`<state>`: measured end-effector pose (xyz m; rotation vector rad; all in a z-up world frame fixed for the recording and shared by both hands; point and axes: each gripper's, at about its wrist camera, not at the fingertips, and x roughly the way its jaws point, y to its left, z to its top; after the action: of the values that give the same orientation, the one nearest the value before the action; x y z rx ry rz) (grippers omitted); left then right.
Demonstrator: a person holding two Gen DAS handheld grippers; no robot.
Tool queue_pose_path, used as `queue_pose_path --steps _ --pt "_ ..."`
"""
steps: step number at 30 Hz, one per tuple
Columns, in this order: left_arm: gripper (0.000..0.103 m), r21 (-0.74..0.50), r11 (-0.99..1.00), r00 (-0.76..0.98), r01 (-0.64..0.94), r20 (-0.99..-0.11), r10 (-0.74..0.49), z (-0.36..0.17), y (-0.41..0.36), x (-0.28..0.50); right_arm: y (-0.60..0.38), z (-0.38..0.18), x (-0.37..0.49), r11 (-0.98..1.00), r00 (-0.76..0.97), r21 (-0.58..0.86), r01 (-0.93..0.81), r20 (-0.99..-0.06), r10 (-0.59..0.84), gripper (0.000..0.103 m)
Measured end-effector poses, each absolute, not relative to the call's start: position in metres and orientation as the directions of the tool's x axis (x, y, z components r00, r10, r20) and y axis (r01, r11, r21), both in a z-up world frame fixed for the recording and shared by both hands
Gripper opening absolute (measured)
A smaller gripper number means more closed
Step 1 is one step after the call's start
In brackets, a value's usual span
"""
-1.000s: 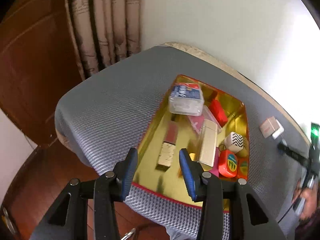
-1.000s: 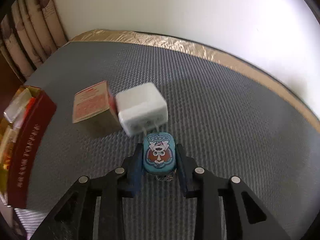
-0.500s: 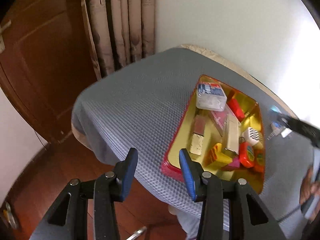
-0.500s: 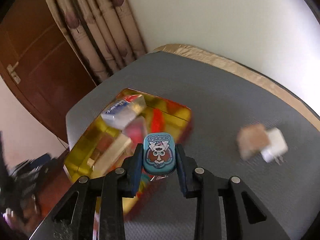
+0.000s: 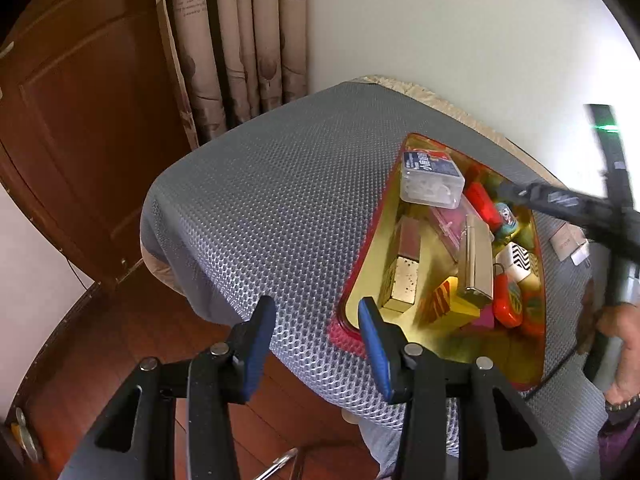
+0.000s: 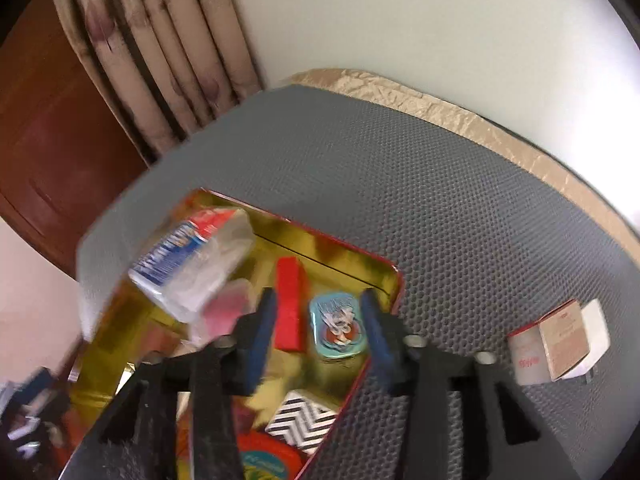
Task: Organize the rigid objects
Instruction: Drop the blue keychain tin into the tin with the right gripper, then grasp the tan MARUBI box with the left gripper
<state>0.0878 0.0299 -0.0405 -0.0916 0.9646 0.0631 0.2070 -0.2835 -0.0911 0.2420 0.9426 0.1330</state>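
Patterned beige curtain beside dark wooden door, white wall, reddish wood floor

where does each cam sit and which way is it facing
Left wrist: rides the left tool, aimed down at the table's near corner and the gold tray; a hand shows at right.
Right wrist: rides the right tool, looking down into the tray over the blue tin.
Shared: tray, tin, clear box, grey mat.

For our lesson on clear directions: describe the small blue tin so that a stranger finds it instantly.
Find the gold tray with the red rim on the grey mat. In its corner nearest the loose boxes, beside a red block, lies the small blue tin, the only turquoise piece, with a cartoon lid.
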Motion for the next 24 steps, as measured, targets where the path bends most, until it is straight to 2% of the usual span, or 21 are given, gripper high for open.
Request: queue_pose_path --steps 2,4,6,8,11,14,17,21,24 --pt "0.044 -0.052 0.994 0.575 -0.092 -0.818 0.01 -0.04 0.029 0.086 -0.3 -0.07 0.178 0.963 0.665 0.267 0.036 -0.725 0.176 0.076" --pt "0.044 -0.05 0.996 0.582 -0.077 -0.813 0.004 -0.039 0.025 0.084 -0.326 -0.054 0.134 0.964 0.724 0.238 0.117 -0.685 0.081 0.088" --pt "0.044 -0.041 0.999 0.598 -0.034 -0.801 -0.012 -0.037 0.015 0.079 -0.353 -0.052 0.092 0.965 0.732 0.167 0.204 -0.68 -0.037 0.093" --pt "0.044 -0.018 1.0 0.616 0.025 -0.788 -0.03 -0.034 0.001 0.075 -0.386 -0.063 0.045 0.952 0.684 0.008 0.306 -0.697 -0.214 0.098" --pt "0.044 -0.006 0.992 0.624 0.129 -0.777 -0.086 -0.028 -0.021 0.068 -0.43 -0.091 -0.008 0.893 0.552 -0.22 0.393 -0.72 -0.42 0.098" --pt "0.044 -0.016 0.958 0.619 0.285 -0.76 -0.197 -0.016 -0.056 0.062 -0.468 -0.111 -0.053 0.849 0.467 -0.291 0.44 -0.733 -0.493 0.098" --pt "0.044 -0.051 0.874 0.539 0.482 -0.769 -0.343 -0.003 -0.105 0.074 -0.495 -0.124 -0.082 0.839 0.445 -0.25 0.484 -0.755 -0.482 0.098" --pt "0.044 -0.076 0.784 0.464 0.616 -0.769 -0.44 0.008 -0.176 0.116 -0.51 -0.131 -0.096 0.845 0.479 -0.138 0.517 -0.771 -0.419 0.098" --pt "0.044 -0.009 0.752 0.467 0.659 -0.779 -0.419 0.002 -0.224 0.145 -0.513 -0.128 -0.102 0.852 0.524 -0.085 0.516 -0.756 -0.392 0.1"
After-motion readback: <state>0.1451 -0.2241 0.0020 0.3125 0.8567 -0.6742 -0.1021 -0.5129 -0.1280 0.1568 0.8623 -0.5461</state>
